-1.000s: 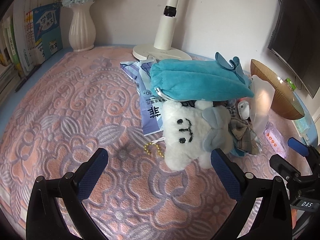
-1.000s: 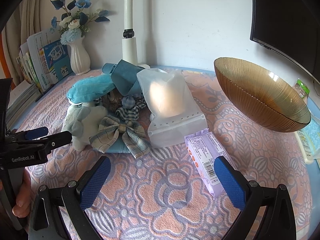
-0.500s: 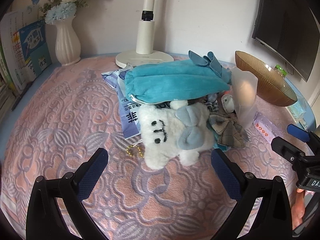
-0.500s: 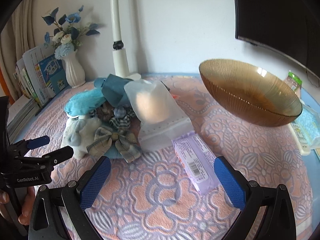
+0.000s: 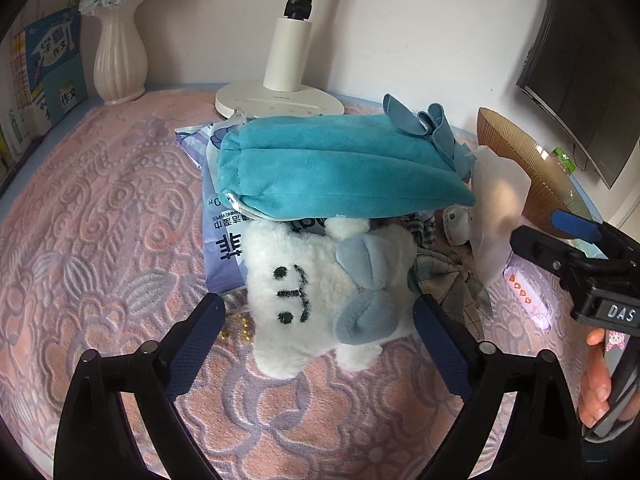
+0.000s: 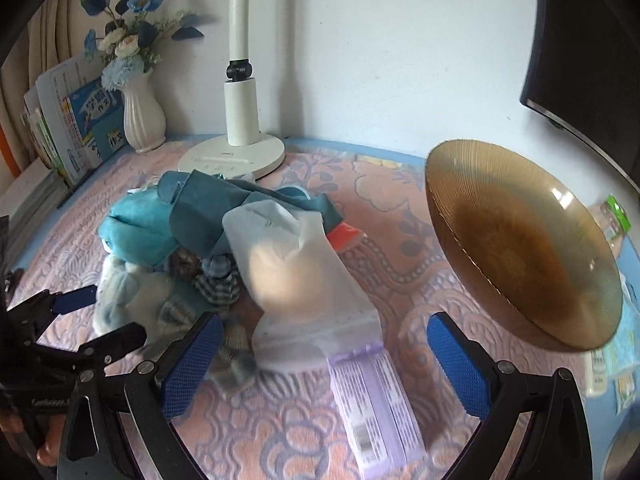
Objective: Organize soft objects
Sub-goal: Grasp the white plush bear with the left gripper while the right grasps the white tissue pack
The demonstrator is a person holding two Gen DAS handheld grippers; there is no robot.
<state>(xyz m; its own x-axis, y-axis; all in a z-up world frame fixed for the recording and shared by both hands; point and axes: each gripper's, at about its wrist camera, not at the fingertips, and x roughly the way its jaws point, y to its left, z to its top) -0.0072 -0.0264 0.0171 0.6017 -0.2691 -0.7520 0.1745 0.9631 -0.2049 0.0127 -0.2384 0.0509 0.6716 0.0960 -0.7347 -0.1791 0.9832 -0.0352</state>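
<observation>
A white plush toy with a pale blue bow lies on the pink patterned cloth, partly under a teal plush pouch. My left gripper straddles the toy. Its jaws are closing, and the pads stand just clear of the fur. A plaid fabric bow lies to the toy's right. My right gripper is open over the lower end of a translucent white pouch and a purple packet. Both grippers show in each other's view, the right gripper and the left gripper.
A blue wipes pack lies under the soft pile. An amber glass bowl stands tilted at the right. A white lamp base, a vase of flowers and books line the back. A dark monitor hangs at the right.
My left gripper has come closer to the white plush toy and its jaws have narrowed around it. My right gripper has moved in toward the translucent pouch and purple packet.
</observation>
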